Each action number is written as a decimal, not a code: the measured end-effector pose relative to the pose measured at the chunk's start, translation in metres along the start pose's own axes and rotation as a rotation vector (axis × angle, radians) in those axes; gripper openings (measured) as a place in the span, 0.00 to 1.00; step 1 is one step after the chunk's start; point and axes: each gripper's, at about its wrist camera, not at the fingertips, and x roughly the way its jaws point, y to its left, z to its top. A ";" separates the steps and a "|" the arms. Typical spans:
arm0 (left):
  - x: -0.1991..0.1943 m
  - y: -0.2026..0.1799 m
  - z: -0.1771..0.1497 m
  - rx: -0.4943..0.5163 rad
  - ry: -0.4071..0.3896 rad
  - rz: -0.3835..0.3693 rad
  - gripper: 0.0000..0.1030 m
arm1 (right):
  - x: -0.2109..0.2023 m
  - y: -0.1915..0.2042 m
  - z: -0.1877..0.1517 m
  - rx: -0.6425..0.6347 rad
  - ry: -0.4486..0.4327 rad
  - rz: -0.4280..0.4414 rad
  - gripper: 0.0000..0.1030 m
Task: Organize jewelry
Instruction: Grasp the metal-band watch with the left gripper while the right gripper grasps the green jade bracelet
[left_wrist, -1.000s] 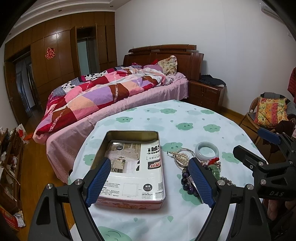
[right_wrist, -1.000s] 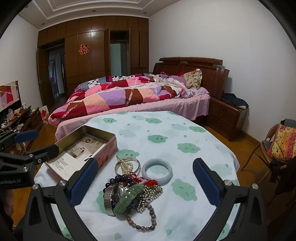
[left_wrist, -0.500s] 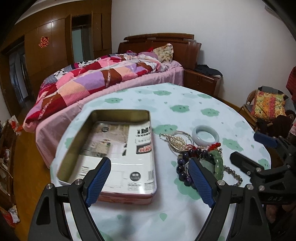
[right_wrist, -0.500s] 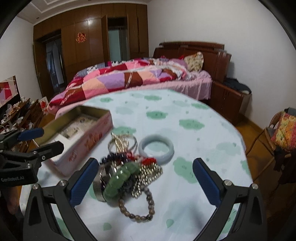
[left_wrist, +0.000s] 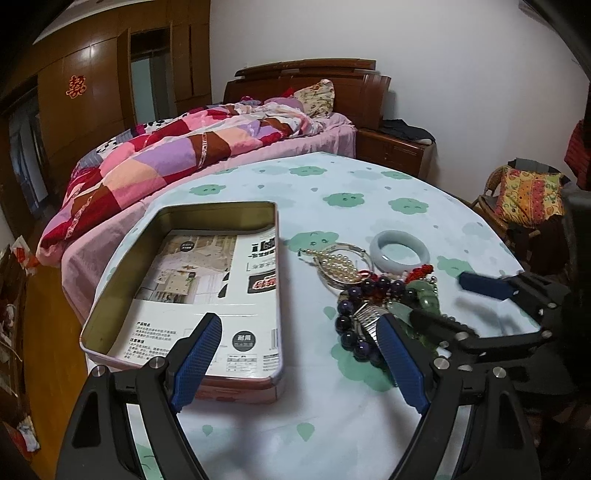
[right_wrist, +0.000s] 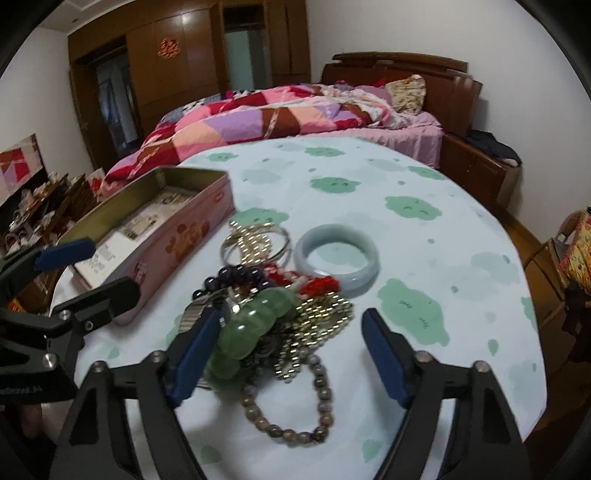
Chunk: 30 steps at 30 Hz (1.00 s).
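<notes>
An open pink tin (left_wrist: 110, 306) lined with a printed sheet lies on the left of the cloud-print tablecloth (left_wrist: 369, 184). Right of it sits a heap of jewelry: a pale jade bangle (right_wrist: 343, 277), a pearl bracelet (left_wrist: 340, 266), dark purple beads (left_wrist: 347, 325), a green bead bracelet (right_wrist: 255, 321) and a brown bead bracelet (right_wrist: 321, 398). My left gripper (left_wrist: 297, 325) is open above the tin's near right corner. My right gripper (right_wrist: 290, 317) straddles the heap with its jaws closing. The green bracelet lies against its left finger; the right pad touches nothing.
A bed with a patchwork quilt (left_wrist: 184, 155) stands behind the table, with a wooden nightstand (left_wrist: 391, 147) beside it. A wicker chair with a bright cushion (left_wrist: 528, 195) is off the table's right edge. Low shelves with clutter (right_wrist: 40, 199) stand on the left.
Both grippers have sunk toward the table and tilted further down. The right gripper's jaws have narrowed around the jewelry heap. The left jaws keep the same width.
</notes>
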 end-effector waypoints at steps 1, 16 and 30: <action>0.000 -0.001 0.000 0.001 -0.003 -0.002 0.83 | 0.001 0.001 -0.001 -0.006 0.012 0.015 0.67; 0.021 -0.030 0.003 0.056 0.084 -0.109 0.59 | -0.008 -0.009 0.005 0.025 -0.054 0.057 0.17; 0.030 -0.036 0.000 0.063 0.141 -0.202 0.14 | -0.010 -0.017 0.006 0.046 -0.081 0.056 0.17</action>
